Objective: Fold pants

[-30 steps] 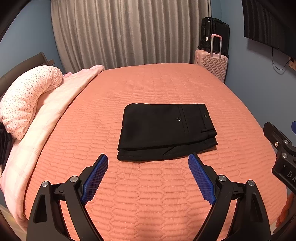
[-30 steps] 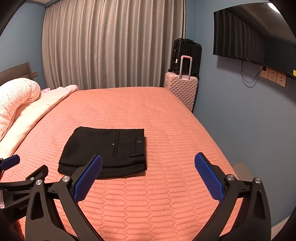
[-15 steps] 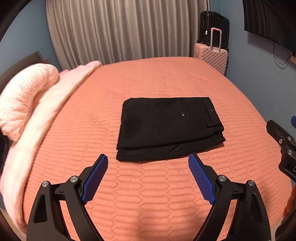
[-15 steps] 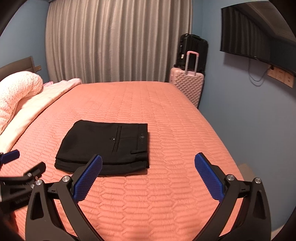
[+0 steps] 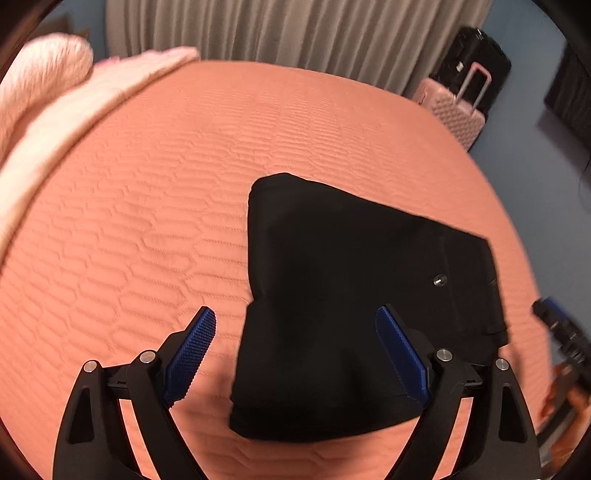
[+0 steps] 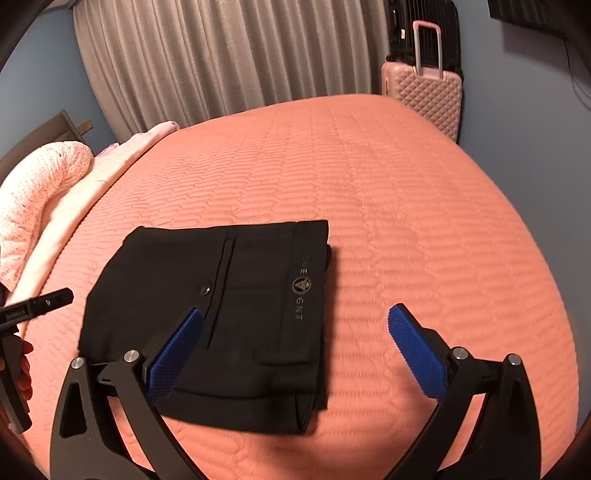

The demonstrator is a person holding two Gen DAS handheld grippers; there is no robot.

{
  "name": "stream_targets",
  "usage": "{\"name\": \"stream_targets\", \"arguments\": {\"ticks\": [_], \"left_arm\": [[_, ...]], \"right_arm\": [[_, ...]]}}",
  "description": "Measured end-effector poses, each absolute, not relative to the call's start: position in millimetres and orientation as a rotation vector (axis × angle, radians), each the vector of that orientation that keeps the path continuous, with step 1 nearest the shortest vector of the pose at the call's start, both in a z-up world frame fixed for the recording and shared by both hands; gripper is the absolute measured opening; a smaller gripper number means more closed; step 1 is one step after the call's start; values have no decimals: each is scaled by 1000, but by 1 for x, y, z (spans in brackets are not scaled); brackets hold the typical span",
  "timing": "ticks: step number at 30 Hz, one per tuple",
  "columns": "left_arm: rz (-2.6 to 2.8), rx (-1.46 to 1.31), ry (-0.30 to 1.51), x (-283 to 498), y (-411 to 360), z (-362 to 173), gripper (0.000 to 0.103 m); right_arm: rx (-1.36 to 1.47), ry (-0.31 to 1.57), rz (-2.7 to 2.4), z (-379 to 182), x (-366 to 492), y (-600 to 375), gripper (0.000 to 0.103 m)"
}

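Folded black pants (image 5: 332,295) lie flat on the orange quilted bedspread (image 5: 147,221), stacked in several layers, back pocket with button (image 5: 439,280) facing up. In the right wrist view the pants (image 6: 221,302) sit left of centre, waistband edge at 3 o'clock of the stack with a printed logo (image 6: 302,284) on it, folded edge toward 9 o'clock.

Left claw (image 5: 295,358) is wide, blue pads apart, nothing gripped. Its left pad (image 5: 192,354) is over bare bedspread; its right pad (image 5: 402,358) is over the pants. The 9 o'clock edge of the stack runs between the pads. Touching or not: cannot tell.

Right claw (image 6: 295,354) is also wide, holding nothing. Its left pad (image 6: 173,358) is over the pants near the pocket slit; its right pad (image 6: 417,354) is over bare bedspread (image 6: 406,221). The waistband edge of the stack lies between the pads.

Left claw's black body (image 6: 37,302) shows at 9 o'clock in the right wrist view, with part of a hand (image 6: 22,365) on its handle. Right claw's body shows blurred at 3 o'clock in the left wrist view.

Background: grey curtain (image 6: 221,55) at 12 o'clock, pink suitcase (image 6: 424,96) and black suitcase (image 6: 421,26) at 1 o'clock, pink pillow (image 6: 37,192) and pale pink blanket (image 6: 110,166) at 10 o'clock, blue wall (image 6: 517,110).
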State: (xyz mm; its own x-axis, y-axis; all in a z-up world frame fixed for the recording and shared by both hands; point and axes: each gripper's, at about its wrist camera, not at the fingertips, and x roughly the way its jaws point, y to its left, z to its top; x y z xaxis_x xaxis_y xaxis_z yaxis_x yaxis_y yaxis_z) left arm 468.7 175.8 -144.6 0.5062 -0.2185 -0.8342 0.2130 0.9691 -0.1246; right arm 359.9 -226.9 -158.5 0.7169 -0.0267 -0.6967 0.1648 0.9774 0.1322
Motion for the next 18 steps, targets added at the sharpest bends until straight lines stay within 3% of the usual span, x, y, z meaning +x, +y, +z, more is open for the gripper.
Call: {"name": "stream_targets", "arguments": {"ticks": [6,13,18], "left_arm": [[-171,263,919,434,141,-153,87],[-191,226,948,429,146,-154,87],[-281,39,1049,474,166,-162,87]], "right_arm": [[118,717,-156,-157,334,-195,98],[39,711,-187,-152,334,-183,98],[163,800,-103,-173,377,-213,98]]}}
